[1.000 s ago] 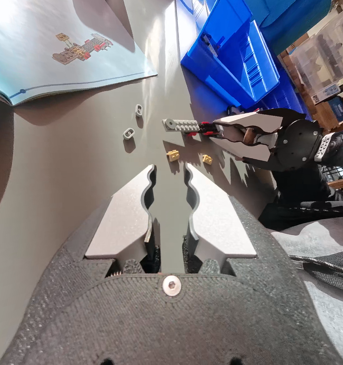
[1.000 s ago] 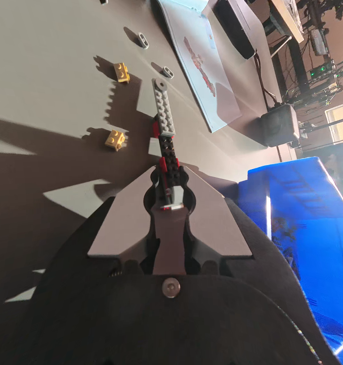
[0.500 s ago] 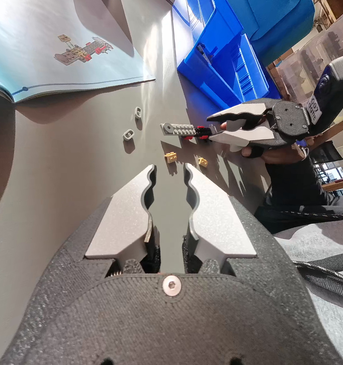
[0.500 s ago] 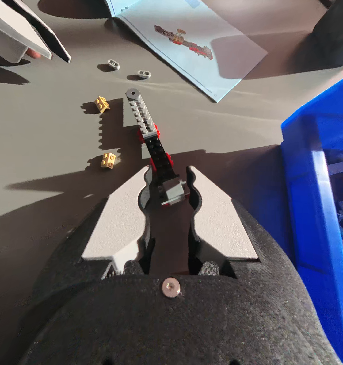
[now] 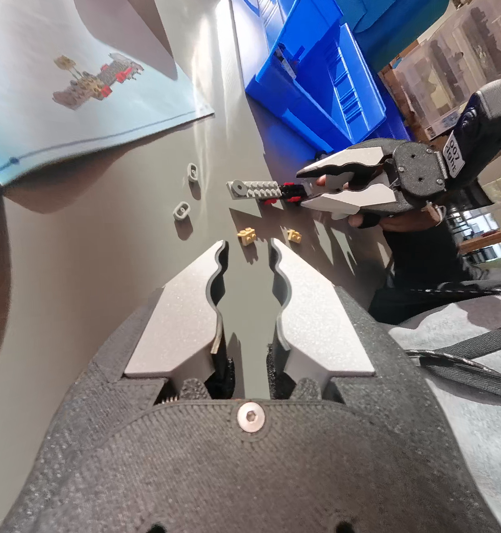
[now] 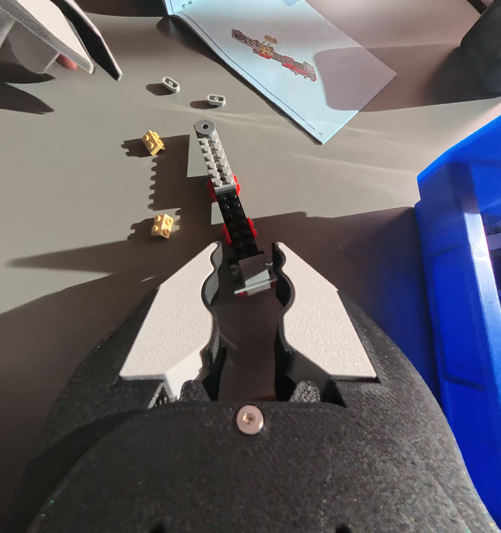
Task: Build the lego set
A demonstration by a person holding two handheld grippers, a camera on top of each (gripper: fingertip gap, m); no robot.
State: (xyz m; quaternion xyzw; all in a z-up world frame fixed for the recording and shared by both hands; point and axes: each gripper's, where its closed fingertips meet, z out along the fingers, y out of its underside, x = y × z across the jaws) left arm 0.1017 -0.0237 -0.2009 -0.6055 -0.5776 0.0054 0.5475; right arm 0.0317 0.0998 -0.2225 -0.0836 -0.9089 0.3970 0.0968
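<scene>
Long lego strip lies loose between the right gripper's spread jaws.

The lego strip rests flat on the table, its grey end inside the right gripper, likely released. Two tan bricks lie just ahead of the spread, empty left gripper, probably its next pick.

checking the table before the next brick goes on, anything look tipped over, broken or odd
Nothing is broken or spilled. One tan brick lies tipped, studs facing sideways. The long lego strip lies loose between the open right gripper's fingers.
</scene>
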